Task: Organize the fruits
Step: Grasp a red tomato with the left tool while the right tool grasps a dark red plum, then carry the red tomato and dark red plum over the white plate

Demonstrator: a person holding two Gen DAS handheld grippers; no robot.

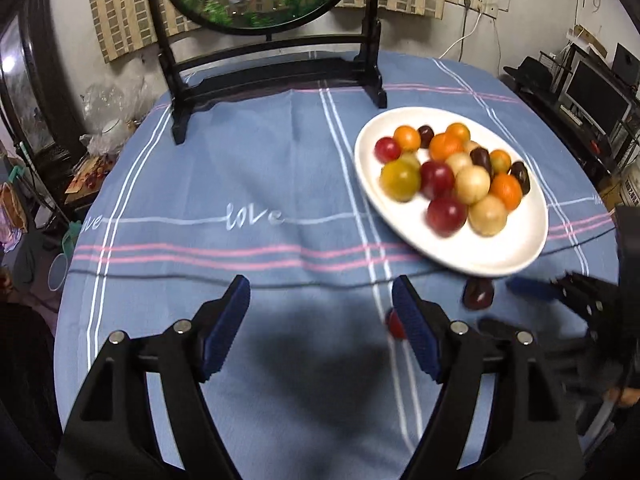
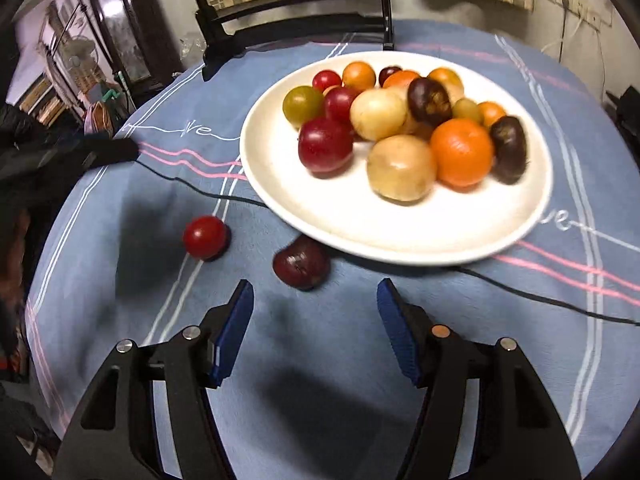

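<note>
A white plate (image 2: 304, 216) (image 1: 480, 256) on the blue tablecloth holds several small fruits: red, orange, tan, green and dark purple. Two fruits lie loose on the cloth in front of the plate: a red tomato (image 2: 205, 237) and a dark red plum (image 2: 301, 264). In the left wrist view the plum (image 1: 478, 294) is beside the plate rim and the tomato (image 1: 394, 325) is half hidden behind the right finger. My right gripper (image 2: 315, 302) is open and empty, just short of the plum. My left gripper (image 1: 321, 298) is open and empty over bare cloth.
A black wooden stand (image 1: 276, 76) with a round painted screen stands at the back of the round table. A thin black cable (image 2: 520, 288) runs across the cloth under the plate's front. Shelves and clutter surround the table.
</note>
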